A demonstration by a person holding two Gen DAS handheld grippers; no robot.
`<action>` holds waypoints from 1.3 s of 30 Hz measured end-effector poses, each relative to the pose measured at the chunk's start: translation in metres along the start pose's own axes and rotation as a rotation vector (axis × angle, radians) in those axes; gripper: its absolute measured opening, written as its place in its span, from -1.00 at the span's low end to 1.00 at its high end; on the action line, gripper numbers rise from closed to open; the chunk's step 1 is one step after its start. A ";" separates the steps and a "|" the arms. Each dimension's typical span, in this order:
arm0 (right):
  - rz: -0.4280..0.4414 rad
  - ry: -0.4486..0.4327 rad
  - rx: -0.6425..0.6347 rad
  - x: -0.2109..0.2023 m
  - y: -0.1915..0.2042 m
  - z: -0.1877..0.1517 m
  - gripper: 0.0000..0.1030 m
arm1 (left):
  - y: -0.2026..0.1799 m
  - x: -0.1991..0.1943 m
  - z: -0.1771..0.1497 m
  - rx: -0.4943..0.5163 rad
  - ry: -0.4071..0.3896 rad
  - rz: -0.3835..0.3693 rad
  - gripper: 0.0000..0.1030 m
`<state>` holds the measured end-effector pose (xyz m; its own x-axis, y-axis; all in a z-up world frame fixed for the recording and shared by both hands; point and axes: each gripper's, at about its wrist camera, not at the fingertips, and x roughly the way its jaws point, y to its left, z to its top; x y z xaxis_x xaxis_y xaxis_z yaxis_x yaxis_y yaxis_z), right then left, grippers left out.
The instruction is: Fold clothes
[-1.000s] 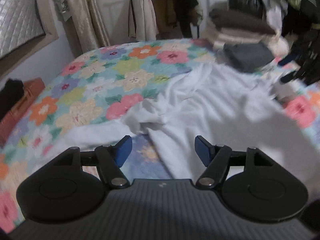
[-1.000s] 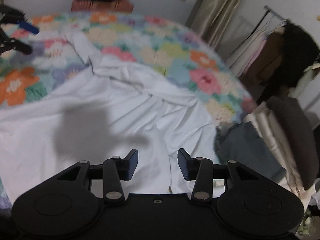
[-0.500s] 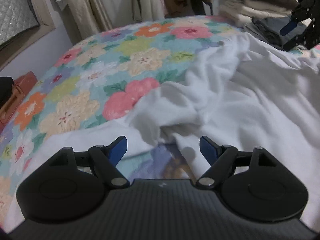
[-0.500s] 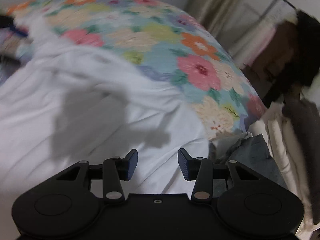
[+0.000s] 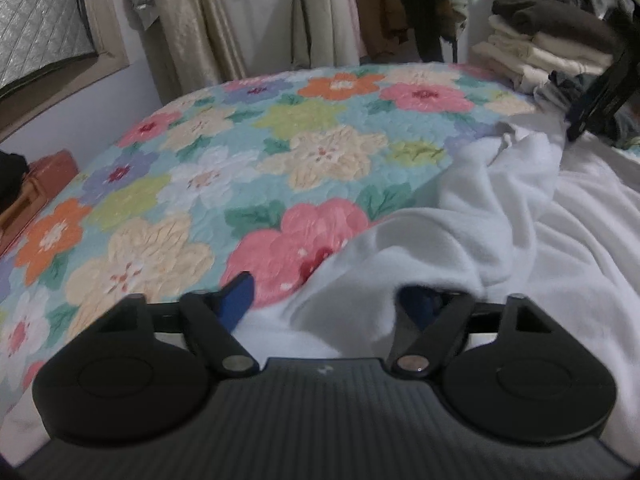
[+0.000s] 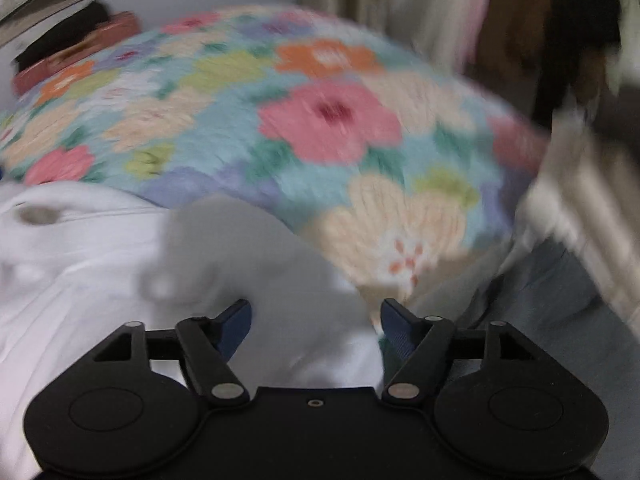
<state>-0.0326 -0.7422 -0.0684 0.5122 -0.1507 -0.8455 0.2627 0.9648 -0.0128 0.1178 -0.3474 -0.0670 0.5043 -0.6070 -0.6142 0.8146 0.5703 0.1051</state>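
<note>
Floral bedspread [image 5: 320,128] carries the white garment [image 5: 500,240] at its near edge. Left gripper [image 5: 326,300] is closing on a raised fold, not yet pinched; right gripper [image 6: 316,320] is opening over the hem. Best seat each fold deep before lifting together.

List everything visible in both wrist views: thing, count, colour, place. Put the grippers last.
white garment: one, white, spread rumpled on the near and right part of the bed
floral bedspread: one, turquoise with pink, orange, cream and purple flowers, covering the bed
folded clothes stack: one pile, cream with dark brown on top, far right corner of the bed
grey garment: one, blue-grey, beside the stack at the bed's right edge
hanging clothes: several, cream, brown and black, on a rack behind the bed
curtain: one, beige, far left by the window
brown box: one, reddish brown, left of the bed
left gripper: black with blue pads, jaws closing, a fold of white garment between them
right gripper: black with blue pads, jaws opening over the garment's edge
</note>
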 end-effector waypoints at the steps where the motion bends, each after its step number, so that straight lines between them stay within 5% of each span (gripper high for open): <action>1: 0.003 0.015 0.027 0.008 -0.002 -0.003 0.52 | 0.003 0.004 0.001 -0.025 0.011 -0.016 -0.66; 2: 0.006 0.029 0.054 0.016 -0.004 -0.005 0.52 | 0.007 0.007 0.001 -0.062 0.028 -0.031 -0.95; 4: -0.024 0.014 0.048 0.019 0.005 -0.009 0.43 | 0.013 0.008 0.003 -0.122 0.026 -0.019 -0.96; 7: -0.018 -0.004 0.039 0.005 0.017 -0.005 -0.81 | 0.017 -0.011 0.012 -0.153 -0.069 0.042 -0.96; 14: -0.171 -0.268 -0.053 -0.071 0.051 0.000 -0.84 | 0.026 -0.069 0.047 -0.185 -0.270 0.150 -0.96; 24: -0.272 -0.478 -0.106 -0.122 0.062 0.047 -0.85 | 0.078 -0.133 0.064 -0.368 -0.442 0.257 -0.96; 27: -0.285 -0.496 -0.145 -0.109 0.071 0.066 -0.85 | 0.096 -0.113 0.072 -0.397 -0.363 0.307 -0.96; 33: -0.355 -0.344 -0.173 -0.021 0.076 0.077 -0.78 | 0.122 0.027 0.061 -0.318 0.090 0.280 -0.84; 36: -0.291 -0.307 -0.022 0.002 0.068 0.067 -0.56 | 0.112 0.058 0.041 -0.247 0.182 0.346 -0.77; 38: -0.217 -0.327 0.049 0.004 0.062 0.056 -0.21 | 0.101 0.051 0.038 -0.200 0.147 0.363 -0.71; 39: -0.207 -0.317 0.074 0.007 0.060 0.053 -0.21 | 0.097 0.043 0.040 -0.185 0.118 0.372 -0.56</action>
<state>0.0296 -0.6970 -0.0469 0.6666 -0.4110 -0.6219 0.4395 0.8905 -0.1175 0.2297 -0.3407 -0.0514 0.7086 -0.2802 -0.6476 0.5134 0.8344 0.2007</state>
